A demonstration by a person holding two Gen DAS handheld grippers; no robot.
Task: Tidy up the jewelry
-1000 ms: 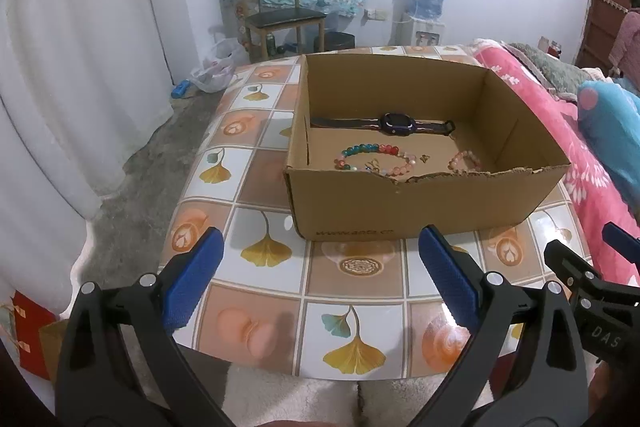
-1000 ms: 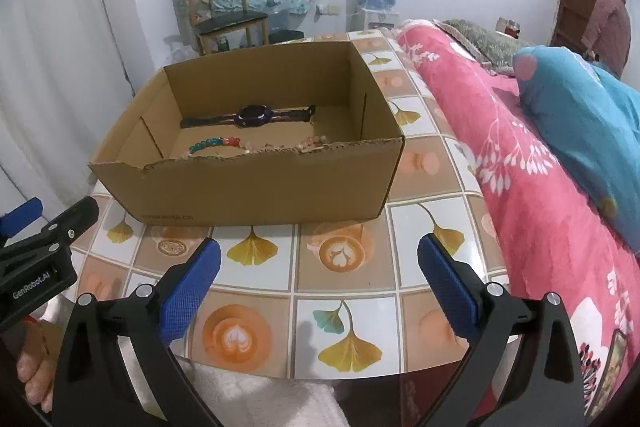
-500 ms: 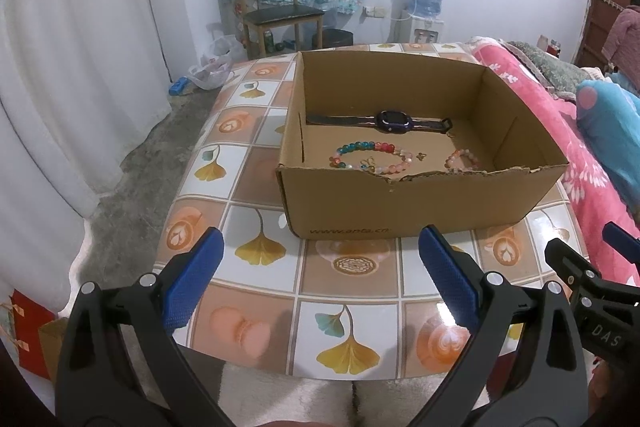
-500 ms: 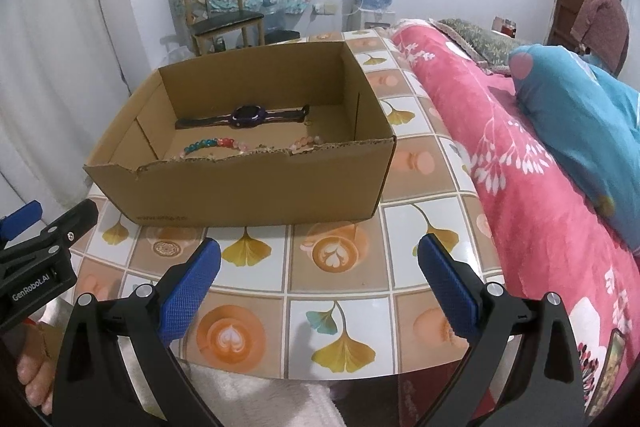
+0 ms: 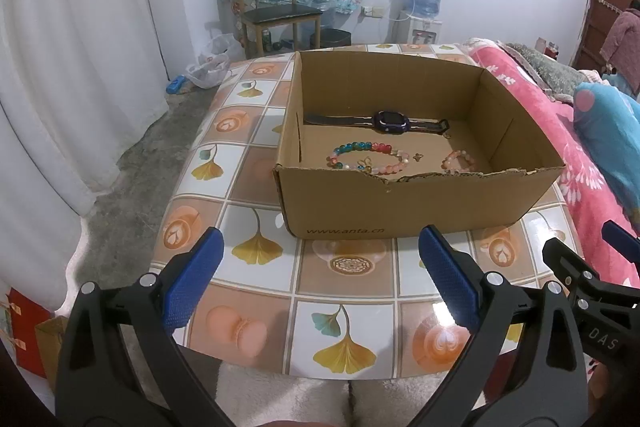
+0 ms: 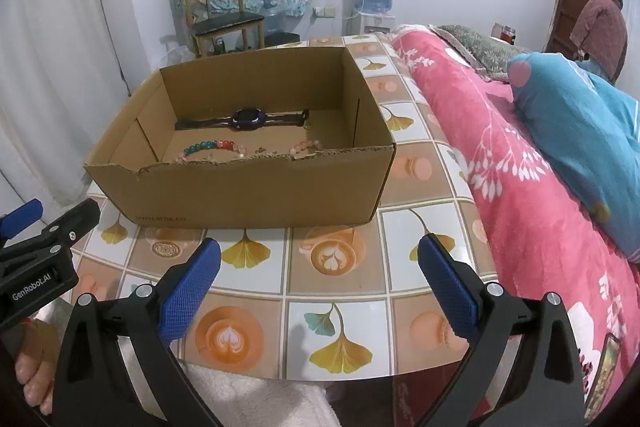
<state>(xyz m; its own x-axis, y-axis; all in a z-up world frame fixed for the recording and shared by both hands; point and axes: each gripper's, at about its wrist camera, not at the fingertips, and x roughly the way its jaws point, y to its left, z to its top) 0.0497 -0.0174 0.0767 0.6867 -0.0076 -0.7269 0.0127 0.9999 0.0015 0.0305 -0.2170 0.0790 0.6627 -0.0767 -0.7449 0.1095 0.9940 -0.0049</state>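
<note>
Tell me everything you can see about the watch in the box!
The watch has a chunky dark purple-black case with rounded corners and a dark strap that looks rubbery. It is unbuckled and laid out flat and straight, both strap ends stretched sideways. It lies on the floor of the open cardboard box, close along the far wall, behind the colourful bead bracelets. Neither gripper touches it. Its screen looks dark.

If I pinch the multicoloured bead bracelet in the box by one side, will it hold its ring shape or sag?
The multicoloured bead bracelet looks like separate round beads on a string, so it will probably sag into a hanging loop. The beads look glossy and may slip between the pads, or roll if pushed. It lies close to the cardboard box front wall, so coming in from above seems easier.
</note>
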